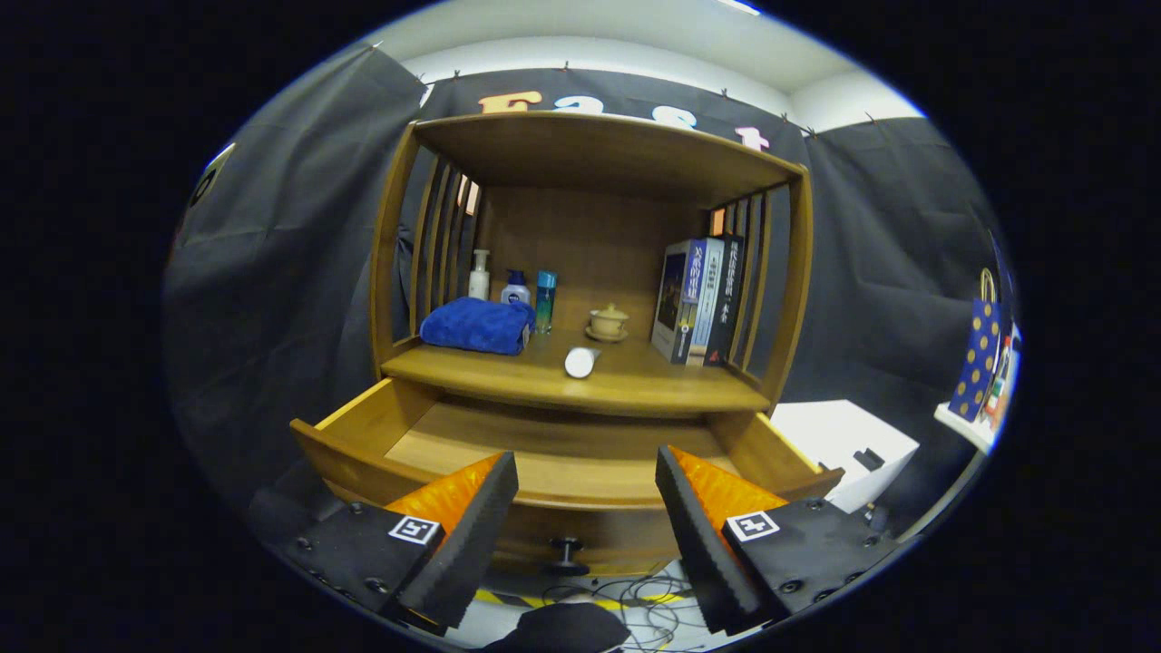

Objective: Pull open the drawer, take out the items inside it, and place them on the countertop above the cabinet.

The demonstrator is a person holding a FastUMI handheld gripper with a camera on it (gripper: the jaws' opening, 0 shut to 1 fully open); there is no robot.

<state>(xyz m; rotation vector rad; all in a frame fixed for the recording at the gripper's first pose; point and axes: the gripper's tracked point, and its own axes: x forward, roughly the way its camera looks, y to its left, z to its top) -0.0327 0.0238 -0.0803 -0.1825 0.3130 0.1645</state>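
Wooden drawer [399, 426] pulled open, tongs [585, 485] spread, level before it

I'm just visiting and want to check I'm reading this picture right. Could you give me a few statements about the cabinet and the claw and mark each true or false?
1. The drawer is pulled open. True.
2. The claw is clamped on the drawer knob. False: its fingers are spread apart, holding nothing, and the knob sits between them, untouched.
3. A folded blue towel lies on the countertop. True.
4. The books lie flat in a pile. False: they stand upright against the cabinet's slatted side.
5. A white cylinder lies on its side on the countertop. True.
6. The small lidded cup sits inside the drawer. False: it sits on the countertop, behind the white cylinder.
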